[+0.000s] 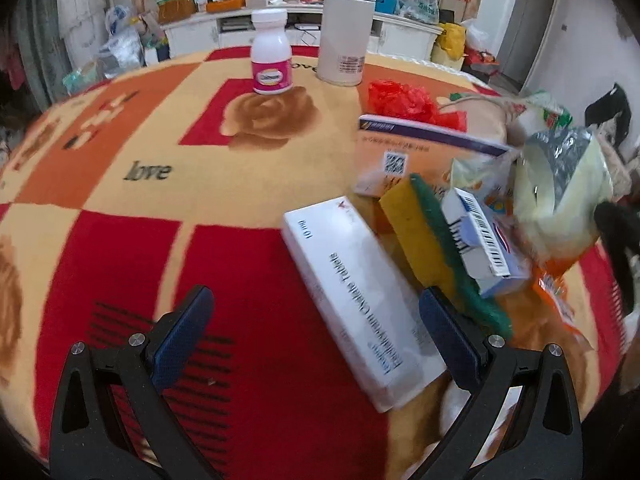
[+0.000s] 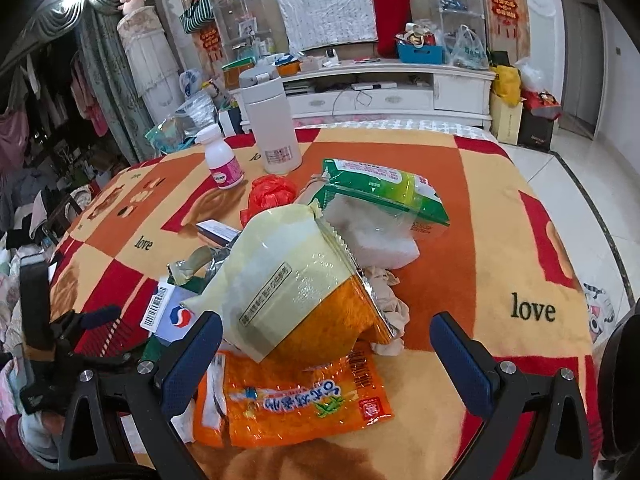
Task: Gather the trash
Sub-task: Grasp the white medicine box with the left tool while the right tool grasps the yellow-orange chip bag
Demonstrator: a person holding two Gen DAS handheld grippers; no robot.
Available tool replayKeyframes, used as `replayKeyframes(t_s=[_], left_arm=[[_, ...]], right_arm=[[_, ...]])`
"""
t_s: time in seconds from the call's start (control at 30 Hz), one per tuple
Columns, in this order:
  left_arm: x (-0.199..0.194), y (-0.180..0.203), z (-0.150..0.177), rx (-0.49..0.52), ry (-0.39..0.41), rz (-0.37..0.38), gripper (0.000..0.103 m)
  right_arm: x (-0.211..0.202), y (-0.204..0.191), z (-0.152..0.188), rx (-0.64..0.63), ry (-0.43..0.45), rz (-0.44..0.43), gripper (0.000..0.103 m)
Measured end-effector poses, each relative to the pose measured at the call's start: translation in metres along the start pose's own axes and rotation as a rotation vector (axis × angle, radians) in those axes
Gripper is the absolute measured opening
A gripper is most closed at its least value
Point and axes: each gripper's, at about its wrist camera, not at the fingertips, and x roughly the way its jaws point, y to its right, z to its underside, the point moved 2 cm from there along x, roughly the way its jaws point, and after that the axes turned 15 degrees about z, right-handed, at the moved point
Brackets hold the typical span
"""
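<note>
My left gripper [image 1: 316,316] was open, its two blue-padded fingers spread wide and holding nothing, low over a blanket-covered worktop [image 1: 120,248] patterned in red, orange and cream squares with the word "love". A long white tablet box [image 1: 360,300] lay flat between the fingers, nearer the right one and apart from the left.

Just beyond that box sat a yellow sponge with a green scouring side [image 1: 432,248], standing on its edge, and a small blue-and-white carton with a barcode [image 1: 486,240] leaned against it. Behind them lay a second white box with a purple stripe and a square code [image 1: 404,152], and past it a crumpled red plastic bag [image 1: 400,100]. Farther back, a white pill bottle with a pink label [image 1: 271,56] and a tall white flask [image 1: 345,28] stood upright, near each other.

My right gripper [image 2: 326,346] was also open and empty. Between its fingers lay a flat orange snack wrapper [image 2: 304,400], and on top of the wrapper's far edge rested a puffed cream-and-orange foil bag [image 2: 296,280] with its torn mouth facing right. A crumpled beige tissue [image 2: 388,304] lay just beside that mouth. Behind it, a green wet-wipe packet [image 2: 384,188] rested tilted on a white block [image 2: 384,244]. The left gripper's dark frame showed at the left edge of this view.
</note>
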Motion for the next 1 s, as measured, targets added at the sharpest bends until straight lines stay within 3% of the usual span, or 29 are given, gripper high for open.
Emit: replayKeyframes(t_s=[0.17, 0.3, 0.57, 0.6, 0.63, 0.7, 0.73, 0.8, 1.0], left_arm=[[0.011, 0.003, -0.006, 0.001, -0.019, 0.035, 0.102], [0.017, -0.01, 0.003, -0.017, -0.081, 0.051, 0.096], [0.024, -0.009, -0.004, -0.042, -0.053, 0.06, 0.096], [0.026, -0.008, -0.005, -0.042, -0.049, 0.061, 0.09], [0.024, -0.008, -0.005, -0.042, -0.045, 0.057, 0.076], [0.02, -0.009, -0.006, -0.037, -0.05, 0.04, 0.057], [0.018, -0.011, -0.005, -0.041, -0.054, 0.048, 0.053], [0.012, -0.016, -0.003, -0.066, -0.063, 0.077, 0.05], [-0.033, -0.025, -0.003, -0.081, 0.001, 0.07, 0.049]], right_arm=[[0.0, 0.002, -0.003, 0.002, 0.009, 0.0, 0.103], [-0.003, 0.004, -0.004, -0.002, 0.008, -0.008, 0.103], [-0.003, 0.011, -0.004, 0.018, 0.015, -0.017, 0.103], [-0.002, 0.01, -0.004, 0.023, 0.016, -0.026, 0.103], [-0.001, 0.009, -0.005, 0.025, 0.019, -0.031, 0.103], [0.002, 0.005, -0.005, 0.027, 0.009, -0.046, 0.092], [0.005, 0.003, -0.004, 0.028, -0.003, -0.072, 0.086], [0.008, 0.0, -0.002, 0.03, -0.011, -0.114, 0.066], [-0.009, 0.009, 0.005, 0.024, 0.026, -0.134, 0.052]])
